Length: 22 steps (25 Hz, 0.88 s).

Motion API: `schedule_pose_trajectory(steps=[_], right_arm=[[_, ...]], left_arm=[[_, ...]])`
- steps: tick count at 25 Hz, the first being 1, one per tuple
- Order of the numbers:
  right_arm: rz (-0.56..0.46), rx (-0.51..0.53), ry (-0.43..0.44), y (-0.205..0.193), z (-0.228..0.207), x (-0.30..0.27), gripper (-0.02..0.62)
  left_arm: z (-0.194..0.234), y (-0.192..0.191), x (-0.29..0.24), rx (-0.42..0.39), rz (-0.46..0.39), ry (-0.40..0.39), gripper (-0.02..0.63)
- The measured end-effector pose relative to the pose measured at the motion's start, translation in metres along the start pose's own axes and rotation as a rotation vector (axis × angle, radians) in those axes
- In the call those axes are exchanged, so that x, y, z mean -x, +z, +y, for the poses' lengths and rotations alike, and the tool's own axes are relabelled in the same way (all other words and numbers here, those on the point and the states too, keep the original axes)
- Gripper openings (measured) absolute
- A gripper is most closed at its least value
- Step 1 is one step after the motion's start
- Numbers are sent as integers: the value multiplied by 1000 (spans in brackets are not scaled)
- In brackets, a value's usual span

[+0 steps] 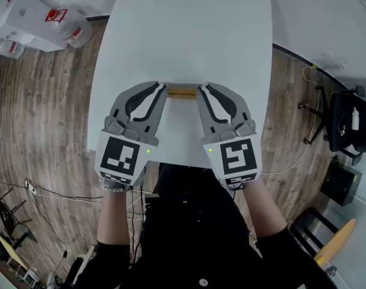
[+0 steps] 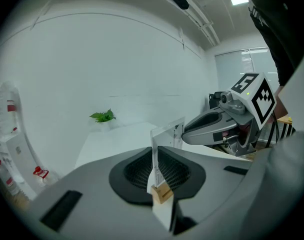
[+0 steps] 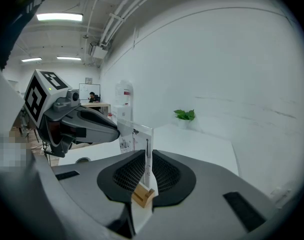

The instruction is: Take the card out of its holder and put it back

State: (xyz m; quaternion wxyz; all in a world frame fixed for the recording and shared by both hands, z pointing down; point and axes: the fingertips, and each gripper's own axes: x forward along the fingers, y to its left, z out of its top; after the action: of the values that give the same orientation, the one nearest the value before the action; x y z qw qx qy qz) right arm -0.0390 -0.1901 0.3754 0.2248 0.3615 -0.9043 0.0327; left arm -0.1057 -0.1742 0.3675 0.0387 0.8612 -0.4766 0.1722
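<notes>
A low wooden holder (image 1: 182,93) sits on the white table (image 1: 189,35) near its front edge. A thin clear card (image 2: 168,133) with small print stands upright in it. My left gripper (image 1: 163,90) comes at the card from the left and my right gripper (image 1: 202,90) from the right. In the left gripper view the left gripper (image 2: 154,153) is shut on the card's near edge, with the holder (image 2: 162,193) just below. The right gripper view shows the right gripper (image 3: 147,156) shut on the card's (image 3: 134,136) other edge above the holder (image 3: 143,197).
A small green plant (image 2: 103,116) stands at the table's far end, also seen as the plant (image 3: 184,114). White boxes (image 1: 44,17) lie on the wood floor at the left. Black stands (image 1: 345,122) and cables are on the right.
</notes>
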Motion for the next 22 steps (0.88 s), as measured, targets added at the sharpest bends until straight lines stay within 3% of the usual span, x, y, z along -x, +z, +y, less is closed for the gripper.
schedule_pose_trajectory(steps=[22], right_arm=[[38, -2, 2, -18, 0, -9, 74]], left_arm=[[-2, -20, -10, 21, 35, -13, 43]])
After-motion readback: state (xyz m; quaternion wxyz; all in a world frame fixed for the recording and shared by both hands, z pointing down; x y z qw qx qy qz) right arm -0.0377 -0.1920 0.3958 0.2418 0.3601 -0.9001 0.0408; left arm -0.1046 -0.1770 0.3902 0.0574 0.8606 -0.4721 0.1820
